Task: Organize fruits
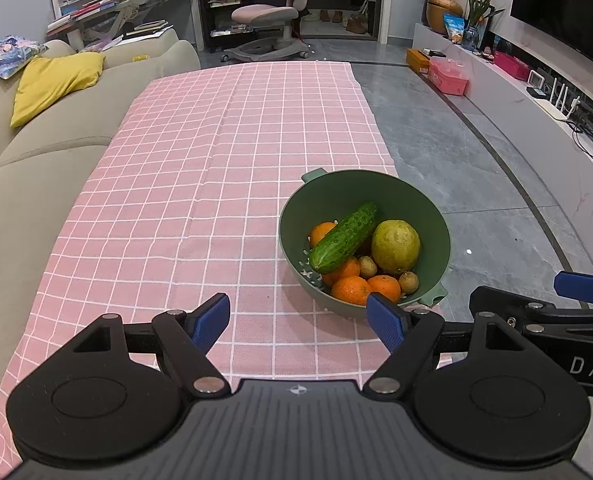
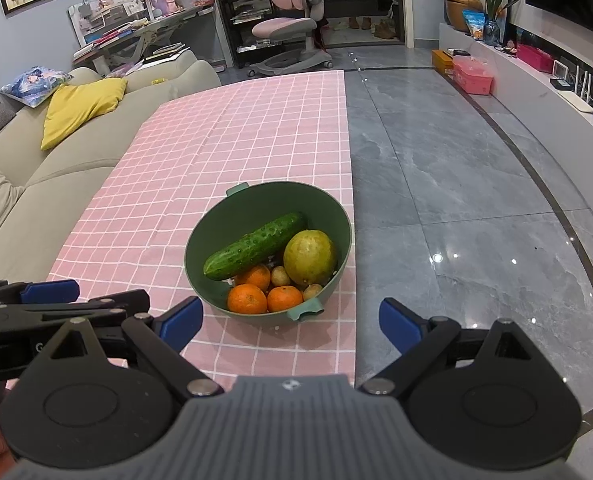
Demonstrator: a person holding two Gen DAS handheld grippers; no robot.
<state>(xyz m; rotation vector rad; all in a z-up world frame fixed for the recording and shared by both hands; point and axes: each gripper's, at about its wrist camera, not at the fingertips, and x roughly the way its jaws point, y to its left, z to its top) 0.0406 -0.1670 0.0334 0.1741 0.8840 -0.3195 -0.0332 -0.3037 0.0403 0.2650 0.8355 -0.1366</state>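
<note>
My grippers: left gripper [image 1: 298, 322] and right gripper [image 2: 290, 322] both released, empty.
Fruits: in green bowl [image 2: 338, 216], just ahead of my right gripper.
Risk: cucumber [image 2: 256, 246], perhaps loose on top, may roll off.

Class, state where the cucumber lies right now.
In both wrist views the cucumber lies slantwise inside the green bowl, atop the oranges.

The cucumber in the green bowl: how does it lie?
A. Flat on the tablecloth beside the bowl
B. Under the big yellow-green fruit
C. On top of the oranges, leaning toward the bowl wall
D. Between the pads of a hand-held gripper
C: the cucumber rests across the oranges inside the green bowl, with nothing lying on top of it.
</note>
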